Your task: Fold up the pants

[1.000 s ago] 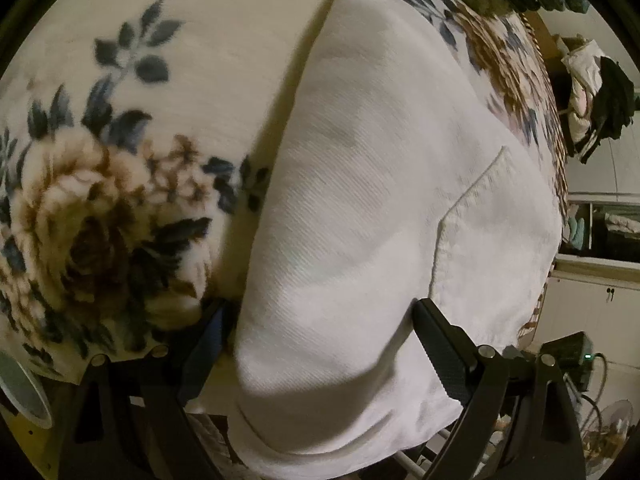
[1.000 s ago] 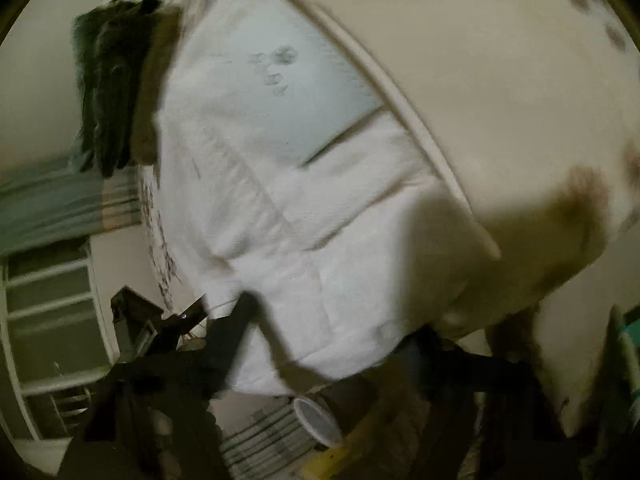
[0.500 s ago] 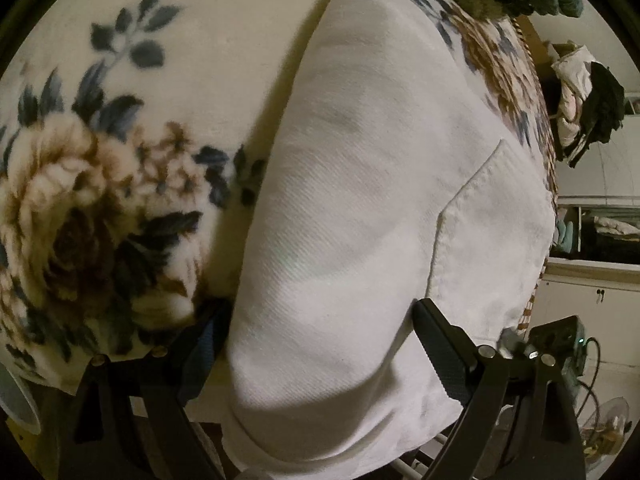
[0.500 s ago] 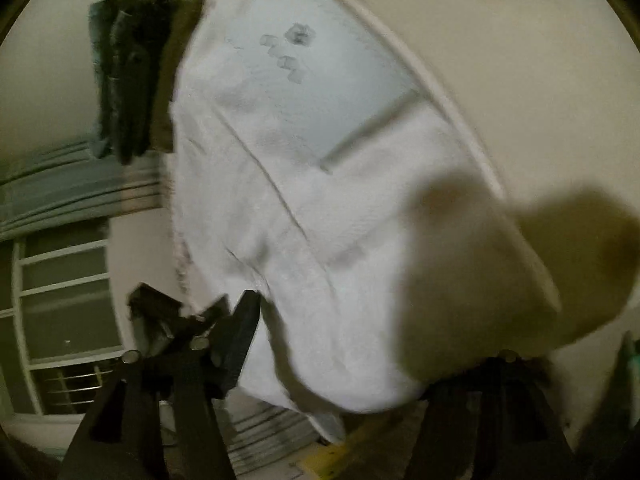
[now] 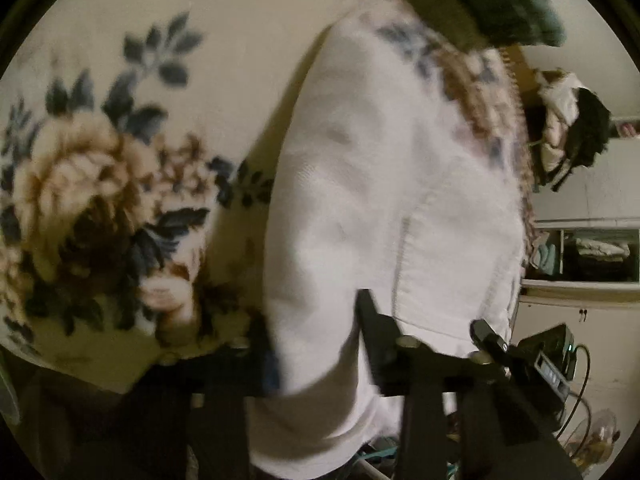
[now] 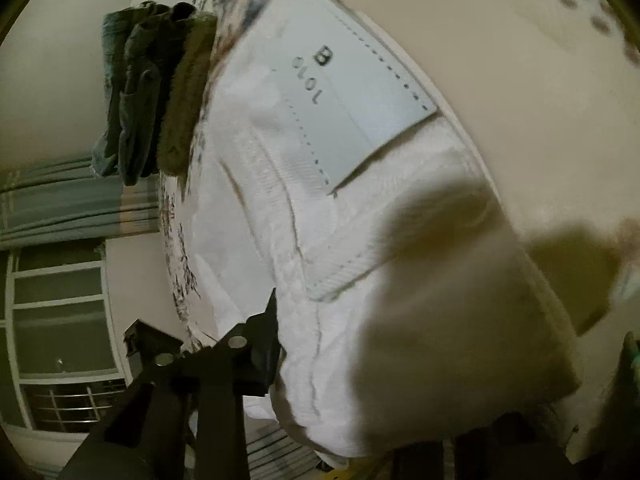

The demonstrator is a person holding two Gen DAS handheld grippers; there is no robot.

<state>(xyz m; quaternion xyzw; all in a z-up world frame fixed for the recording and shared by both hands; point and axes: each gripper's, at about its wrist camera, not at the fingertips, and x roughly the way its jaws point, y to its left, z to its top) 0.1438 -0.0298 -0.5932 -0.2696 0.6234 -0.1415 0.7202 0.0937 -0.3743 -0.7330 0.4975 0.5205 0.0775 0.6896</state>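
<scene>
The white pants (image 5: 360,200) lie folded on a floral blanket (image 5: 120,184), back pocket up. My left gripper (image 5: 316,336) has narrowed its fingers around the near folded edge and pinches the cloth. In the right wrist view the pants (image 6: 320,220) show a white label with "B 1010" (image 6: 360,92). My right gripper (image 6: 400,380) straddles the near edge of the pants; one finger (image 6: 260,344) shows at the left, the other is hidden under the cloth at the right.
A stack of folded dark green and blue clothes (image 6: 152,96) lies at the blanket's far edge, also in the left wrist view (image 5: 508,4). Shelves with clothes (image 5: 592,248) and a small device with cables (image 5: 552,356) stand beyond the bed. A window (image 6: 60,320) is at the left.
My left gripper's fingers have closed in from wide apart onto the pants' edge. The right gripper has shifted closer over the near edge; both views are motion-blurred.
</scene>
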